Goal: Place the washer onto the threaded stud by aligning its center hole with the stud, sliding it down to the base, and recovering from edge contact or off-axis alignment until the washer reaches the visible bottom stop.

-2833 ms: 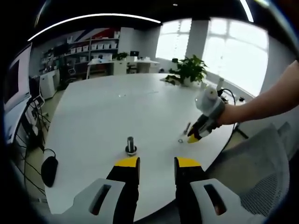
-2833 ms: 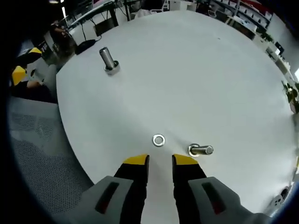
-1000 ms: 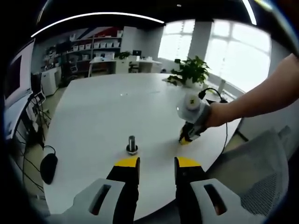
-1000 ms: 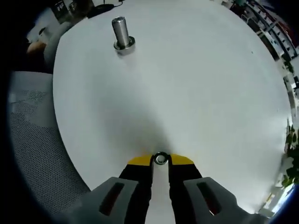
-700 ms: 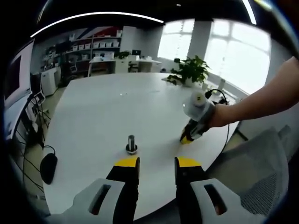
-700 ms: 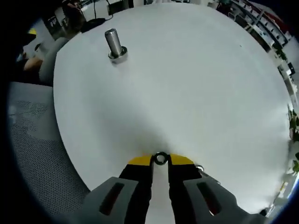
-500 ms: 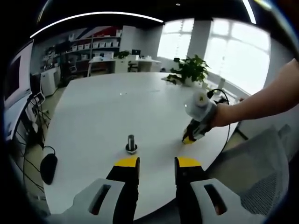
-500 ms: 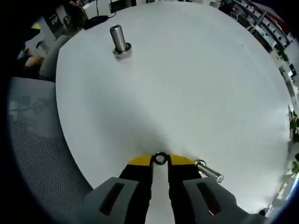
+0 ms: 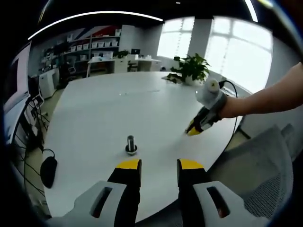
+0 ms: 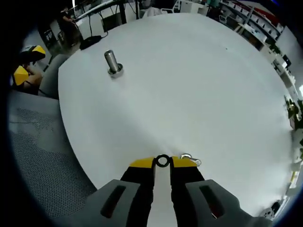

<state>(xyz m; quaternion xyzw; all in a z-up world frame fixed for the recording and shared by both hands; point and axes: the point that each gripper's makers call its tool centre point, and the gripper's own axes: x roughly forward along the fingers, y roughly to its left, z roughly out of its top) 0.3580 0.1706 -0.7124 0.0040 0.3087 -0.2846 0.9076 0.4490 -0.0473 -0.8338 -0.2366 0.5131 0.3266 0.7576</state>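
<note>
Between the yellow tips of the right gripper (image 10: 162, 162), the washer (image 10: 162, 161) sits pinched on edge, its centre hole facing the camera and the 2 jaws closed on its rim. Just past the right-hand tip, a small bolt (image 10: 188, 158) lies on the white bench (image 10: 199, 85), mostly hidden behind the jaw so only its shiny end shows. Well apart from the washer, toward the upper left of the right gripper view, the threaded stud (image 10: 112, 63) stands upright on its round base with nothing on it. Beyond the bench edge at far left, the yellow tips of the left gripper (image 10: 21, 73) peek in, cut off by the dark rim.

From the left gripper view, the left gripper (image 9: 158, 165) has its 2 jaws parted with nothing between them, hanging over the near bench edge (image 9: 156, 210). Ahead of the tips stands the stud (image 9: 130, 144). To the right, the right gripper (image 9: 194, 131) points its tips down at the bench; the washer is too small to make out there. No writing can be read in either view.
</note>
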